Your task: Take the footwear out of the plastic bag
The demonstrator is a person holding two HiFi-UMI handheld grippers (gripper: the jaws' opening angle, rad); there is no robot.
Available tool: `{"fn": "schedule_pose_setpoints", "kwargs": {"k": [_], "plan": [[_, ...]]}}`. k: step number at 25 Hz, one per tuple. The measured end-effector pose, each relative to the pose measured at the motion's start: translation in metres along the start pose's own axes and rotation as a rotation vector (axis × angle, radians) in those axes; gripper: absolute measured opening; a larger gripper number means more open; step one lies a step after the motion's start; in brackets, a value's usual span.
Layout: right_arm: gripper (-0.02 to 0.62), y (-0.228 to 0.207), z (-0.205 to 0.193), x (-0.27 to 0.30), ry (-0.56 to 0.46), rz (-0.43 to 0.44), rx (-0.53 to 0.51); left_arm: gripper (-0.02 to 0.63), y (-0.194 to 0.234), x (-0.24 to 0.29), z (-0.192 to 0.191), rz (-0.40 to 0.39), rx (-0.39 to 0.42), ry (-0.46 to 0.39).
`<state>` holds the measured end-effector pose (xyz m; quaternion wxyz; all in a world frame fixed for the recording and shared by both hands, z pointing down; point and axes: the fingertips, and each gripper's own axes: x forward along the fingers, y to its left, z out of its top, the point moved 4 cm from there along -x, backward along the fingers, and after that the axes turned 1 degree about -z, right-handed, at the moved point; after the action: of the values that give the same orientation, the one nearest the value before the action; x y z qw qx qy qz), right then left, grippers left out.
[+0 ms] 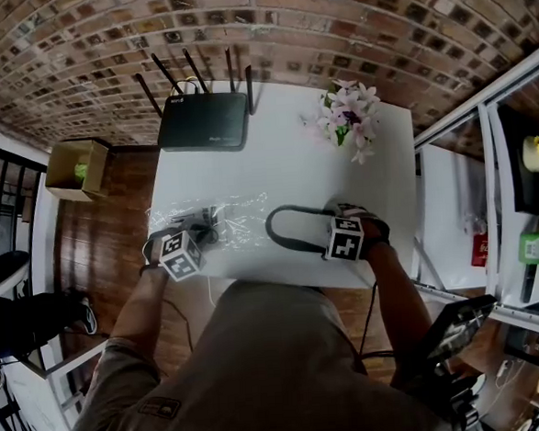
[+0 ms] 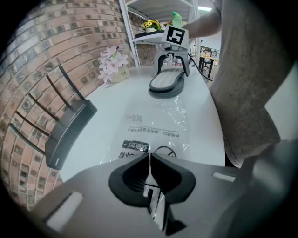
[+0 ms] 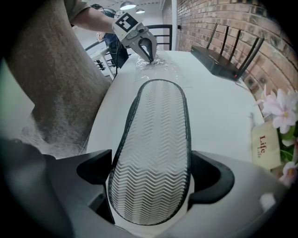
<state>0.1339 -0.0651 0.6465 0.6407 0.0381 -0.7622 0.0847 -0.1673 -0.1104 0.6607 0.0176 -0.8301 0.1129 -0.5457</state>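
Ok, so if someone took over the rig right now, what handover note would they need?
Left tool: shut on the edge of the plastic bag, which lies flat on the white table.
Right tool: shut on the slipper, gripped across one end, tread facing its camera.
Done: the slipper is clear of the bag and lies beside it.
Left: set the slipper down and release both. The bag looks empty, but check it for a second slipper.
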Motion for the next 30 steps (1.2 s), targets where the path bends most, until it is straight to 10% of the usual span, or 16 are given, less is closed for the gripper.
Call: {"fn": "schedule_pose_setpoints", "kwargs": {"k": [9,11,19,24,30], "plan": [[0.548,-0.001,-0.001,-0.001,-0.009,0.012,0.017,0.024,0.007,-0.005,-0.009,0.005,-0.015,-0.017],[0.556,-0.002,-0.004,-0.003,-0.032,0.012,0.04,0.134,0.007,-0.01,-0.006,0.005,-0.035,-0.049],[0.573,-0.008,-0.006,-0.051,-0.241,-0.117,0.234,0.186,0.031,-0.061,0.015,0.107,-0.268,-0.391],[0.466,0.007,0.011,-0.082,-0.442,-0.239,0.423,0.165,0.035,-0.08,0.029,0.078,-0.496,-0.646],[0.264,0.052,0.046,-0.101,-0.658,-0.347,0.526,0.027,0.014,-0.095,0.063,0.012,-0.567,-0.822]]}}
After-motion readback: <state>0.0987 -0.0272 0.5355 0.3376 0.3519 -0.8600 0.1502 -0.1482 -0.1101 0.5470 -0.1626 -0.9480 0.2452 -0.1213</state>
